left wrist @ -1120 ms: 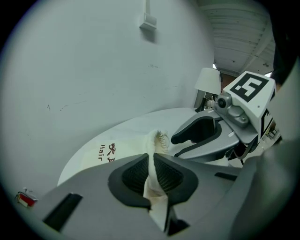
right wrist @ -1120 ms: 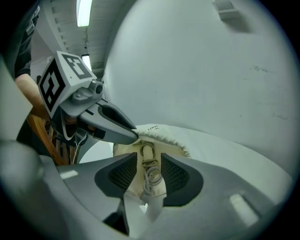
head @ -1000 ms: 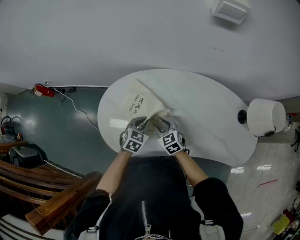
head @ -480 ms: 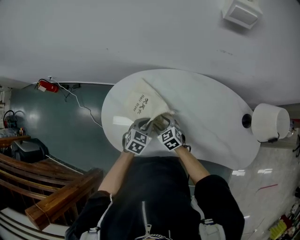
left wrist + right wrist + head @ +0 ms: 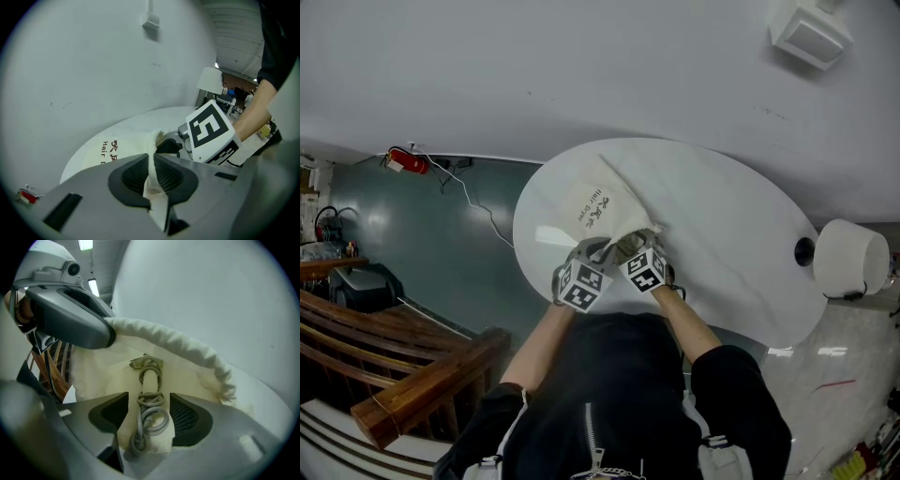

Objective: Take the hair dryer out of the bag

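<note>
Jaws opening on the right gripper (image 5: 150,416) should be centred astride the grey-corded cream hair dryer (image 5: 149,380), the cream cloth bag (image 5: 117,150) being clamped by the left gripper (image 5: 152,172).

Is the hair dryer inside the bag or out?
Inside: the hair dryer, cord wrapped round it, lies within the open mouth of the bag, rim arching above.

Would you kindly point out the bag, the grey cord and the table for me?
bag (image 5: 598,208): head view, on its printed face.
grey cord (image 5: 151,398): right gripper view, on the tight coils inside the bag's mouth.
table (image 5: 731,234): head view, on the bare white top.
</note>
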The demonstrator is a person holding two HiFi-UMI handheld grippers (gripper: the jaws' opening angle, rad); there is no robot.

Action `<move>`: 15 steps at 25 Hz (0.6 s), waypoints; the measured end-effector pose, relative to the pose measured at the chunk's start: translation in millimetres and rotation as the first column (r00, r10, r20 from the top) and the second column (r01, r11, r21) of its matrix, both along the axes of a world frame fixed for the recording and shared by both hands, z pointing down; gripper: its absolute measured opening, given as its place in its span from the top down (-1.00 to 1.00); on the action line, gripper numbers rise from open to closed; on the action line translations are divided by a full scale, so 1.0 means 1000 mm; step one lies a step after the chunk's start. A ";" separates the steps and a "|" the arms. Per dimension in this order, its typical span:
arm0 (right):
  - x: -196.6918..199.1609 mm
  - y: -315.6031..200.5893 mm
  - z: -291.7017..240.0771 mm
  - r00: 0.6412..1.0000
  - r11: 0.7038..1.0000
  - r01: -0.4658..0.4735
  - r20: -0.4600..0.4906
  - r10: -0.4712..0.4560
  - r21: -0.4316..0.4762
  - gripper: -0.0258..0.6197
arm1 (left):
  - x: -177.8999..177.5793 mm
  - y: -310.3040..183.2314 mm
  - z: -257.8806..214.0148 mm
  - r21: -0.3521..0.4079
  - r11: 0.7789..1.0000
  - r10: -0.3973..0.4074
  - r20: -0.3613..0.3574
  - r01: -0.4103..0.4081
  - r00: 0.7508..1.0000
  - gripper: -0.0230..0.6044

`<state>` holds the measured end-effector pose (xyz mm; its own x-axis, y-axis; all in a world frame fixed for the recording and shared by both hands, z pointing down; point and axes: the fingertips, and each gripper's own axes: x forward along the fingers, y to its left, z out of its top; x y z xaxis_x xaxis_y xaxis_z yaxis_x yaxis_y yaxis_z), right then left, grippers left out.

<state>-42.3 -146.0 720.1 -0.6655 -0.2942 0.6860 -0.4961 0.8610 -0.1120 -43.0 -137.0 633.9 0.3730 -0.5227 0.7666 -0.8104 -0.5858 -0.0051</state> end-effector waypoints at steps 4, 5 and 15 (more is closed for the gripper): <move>-0.002 0.000 0.015 0.999 1.000 0.000 -0.033 -0.001 -0.027 0.10 | -0.001 0.001 0.000 -0.008 1.000 -0.006 -0.004 0.006 1.000 0.81; -0.003 0.000 0.018 0.999 0.999 0.001 -0.040 -0.003 -0.032 0.10 | -0.001 0.001 0.000 -0.010 1.000 -0.006 -0.003 0.006 1.000 0.81; -0.008 -0.003 0.035 0.996 0.998 0.015 -0.088 -0.019 -0.053 0.10 | -0.001 0.000 0.001 -0.012 1.000 0.001 -0.008 -0.001 1.000 0.81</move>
